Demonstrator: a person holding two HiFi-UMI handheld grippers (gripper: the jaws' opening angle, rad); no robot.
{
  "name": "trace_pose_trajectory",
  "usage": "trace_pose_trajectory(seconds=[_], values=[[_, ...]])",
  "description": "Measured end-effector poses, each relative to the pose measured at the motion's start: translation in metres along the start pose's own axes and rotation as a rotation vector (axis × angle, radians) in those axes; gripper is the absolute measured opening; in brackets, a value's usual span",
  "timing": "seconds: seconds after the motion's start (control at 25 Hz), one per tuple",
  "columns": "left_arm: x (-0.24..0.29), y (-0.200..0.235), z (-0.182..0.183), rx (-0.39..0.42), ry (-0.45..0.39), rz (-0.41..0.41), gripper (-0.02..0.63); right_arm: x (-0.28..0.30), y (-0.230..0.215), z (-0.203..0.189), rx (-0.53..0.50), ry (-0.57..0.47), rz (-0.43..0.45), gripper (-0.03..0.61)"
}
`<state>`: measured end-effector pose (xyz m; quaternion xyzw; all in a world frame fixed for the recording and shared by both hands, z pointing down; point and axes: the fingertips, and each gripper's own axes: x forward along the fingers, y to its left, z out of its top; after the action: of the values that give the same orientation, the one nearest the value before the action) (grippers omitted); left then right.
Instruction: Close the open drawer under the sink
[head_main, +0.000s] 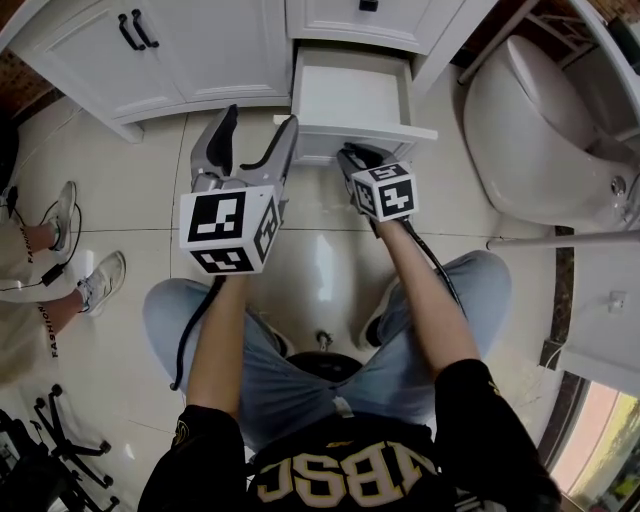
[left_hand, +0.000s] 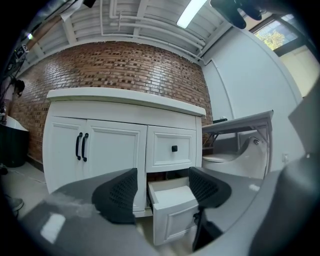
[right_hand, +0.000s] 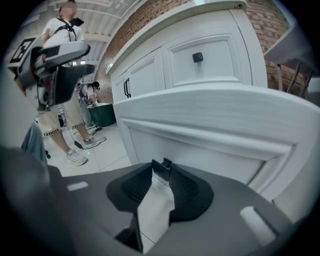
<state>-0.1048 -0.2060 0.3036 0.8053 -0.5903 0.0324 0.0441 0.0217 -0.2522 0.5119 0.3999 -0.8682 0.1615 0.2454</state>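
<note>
Right gripper view looks along the right gripper. Its jaws are clenched almost together on a small dark knob, which I take to be the pull of the drawer whose pale front fills the middle of the frame. In the head view this gripper sits just below the drawer's front edge, at upper centre. The left gripper is released: its jaws stand wide apart with nothing between them, and it hangs in front of the cabinet without touching anything.

The drawer stands well pulled out from the white cabinet, below the shut upper drawer and under the counter. From above, its inside looks bare. So the closing has not been done. By my reading only the grip on the knob is in place. What is left is to push the drawer straight in until its front lies flush with the cabinet face, then let go.

Little writing can be read. The word FASHION runs down the shorts of a bystander at the left edge of the head view. Large pale letters cross the wearer's dark shirt at the bottom of that frame, but they are seen from above and I cannot read them with certainty. The marker cubes carry only black-and-white square patterns. No brand shows on the cabinet.
</note>
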Motion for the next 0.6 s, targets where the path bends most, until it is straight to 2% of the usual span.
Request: trace_pose_trajectory(seconds=[0.08, 0.2, 0.4, 0.6], values=[[0.002, 0.001, -0.002, -0.006, 0.007, -0.007, 0.328, 0.008, -0.007, 0.005, 0.027, -0.019, 0.012, 0.112], [0.005, 0.004, 0.000, 0.000, 0.006, -0.008, 0.328, 0.023, -0.021, 0.016, 0.143, -0.054, 0.031, 0.117], [0.008, 0.004, 0.004, -0.004, 0.005, -0.040, 0.328, 0.048, -0.053, 0.037, 0.154, -0.106, -0.060, 0.120], [0.007, 0.001, 0.006, 0.026, 0.013, -0.060, 0.328, 0.072, -0.073, 0.058, 0.142, -0.080, -0.063, 0.120]])
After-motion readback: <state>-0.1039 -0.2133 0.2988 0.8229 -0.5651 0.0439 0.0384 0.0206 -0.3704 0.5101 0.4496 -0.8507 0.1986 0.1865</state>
